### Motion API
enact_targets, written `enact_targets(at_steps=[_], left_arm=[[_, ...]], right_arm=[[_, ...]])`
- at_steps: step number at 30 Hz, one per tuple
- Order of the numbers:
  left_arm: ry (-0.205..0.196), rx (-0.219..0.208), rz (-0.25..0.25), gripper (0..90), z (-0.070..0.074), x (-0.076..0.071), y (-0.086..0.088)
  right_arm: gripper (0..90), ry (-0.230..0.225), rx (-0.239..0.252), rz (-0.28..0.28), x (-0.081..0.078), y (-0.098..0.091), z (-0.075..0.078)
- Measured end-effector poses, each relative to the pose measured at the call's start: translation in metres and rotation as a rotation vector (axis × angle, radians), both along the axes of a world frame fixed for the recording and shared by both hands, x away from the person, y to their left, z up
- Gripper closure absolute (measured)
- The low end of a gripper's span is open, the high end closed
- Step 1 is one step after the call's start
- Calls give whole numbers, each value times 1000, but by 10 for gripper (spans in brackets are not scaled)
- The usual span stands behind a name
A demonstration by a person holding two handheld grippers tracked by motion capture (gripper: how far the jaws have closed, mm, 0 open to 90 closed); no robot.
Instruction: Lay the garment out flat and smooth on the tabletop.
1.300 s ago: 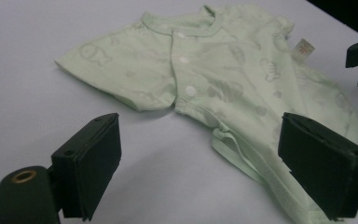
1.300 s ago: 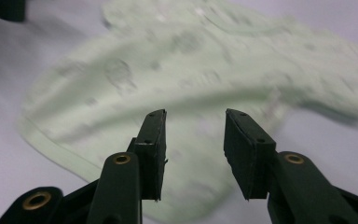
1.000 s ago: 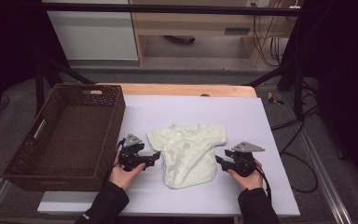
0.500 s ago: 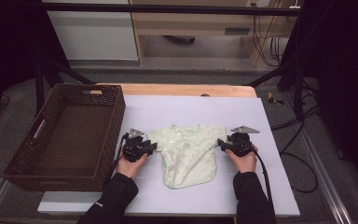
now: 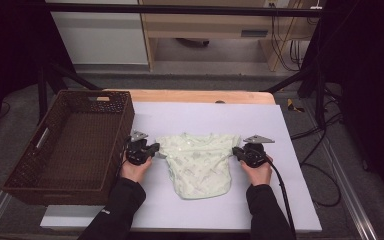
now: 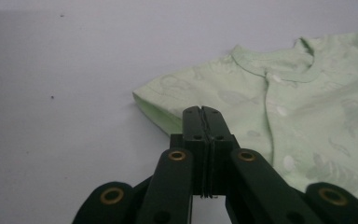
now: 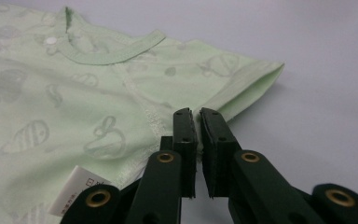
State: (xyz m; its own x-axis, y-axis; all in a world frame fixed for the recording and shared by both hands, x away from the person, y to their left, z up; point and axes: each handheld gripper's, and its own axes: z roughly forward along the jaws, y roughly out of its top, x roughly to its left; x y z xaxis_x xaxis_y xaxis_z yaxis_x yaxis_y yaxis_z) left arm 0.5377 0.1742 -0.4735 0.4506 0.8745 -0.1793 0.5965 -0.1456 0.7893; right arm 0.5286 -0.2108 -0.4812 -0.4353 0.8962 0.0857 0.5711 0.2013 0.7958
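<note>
Left gripper [image 6: 202, 112]: fingers pressed together, having just closed, pinching the hem of one sleeve of the pale green baby shirt [image 5: 198, 162]. Right gripper [image 7: 196, 114]: fingers likewise just closed on the opposite sleeve hem, a thin gap between them. The shirt lies flat, front up, between both grippers on the white tabletop [image 5: 205, 115]. A brown wicker basket [image 5: 60, 180] stands at the tabletop's left.
</note>
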Motion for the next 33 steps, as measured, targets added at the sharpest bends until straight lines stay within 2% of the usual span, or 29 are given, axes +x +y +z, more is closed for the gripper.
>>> enact_targets(at_steps=[2, 4, 5, 7, 9, 12, 15, 19, 21, 23, 27, 33], left_arm=[[31, 26, -15, 888, -5, 1, -2], [40, 42, -21, 884, -8, 0, -4], [45, 32, -17, 867, -7, -1, -4], [46, 6, -20, 770, -4, -2, -2], [31, -21, -30, 645, 2, -5, 1], [13, -57, -73, 469, 11, -14, 2], [-23, -79, -114, 300, 16, -24, 0], [-45, -79, -163, 185, 20, -37, -2], [-54, -84, -171, 164, 21, -42, -1], [-45, -102, -182, 125, 22, -45, 1], [-56, -116, -195, 96, 25, -52, 3], [-65, -101, -223, 52, 26, -56, 1]], right_arm=[[847, 5, -22, -19, 1, 1, 0], [822, 17, -46, -39, 1, 1, -2], [794, 21, -48, -41, 0, 1, -2], [734, 9, -55, -44, -3, 1, 1], [679, -12, -35, -27, -7, -1, 8], [566, -48, 22, 2, -17, -4, 17], [442, -54, 59, 34, -28, -6, 23], [317, -68, 109, 73, -42, -8, 27], [267, -69, 128, 90, -48, -10, 28], [226, -82, 136, 107, -53, -11, 27], [184, -73, 129, 125, -62, -14, 24], [96, -49, 123, 149, -70, -19, 19]])
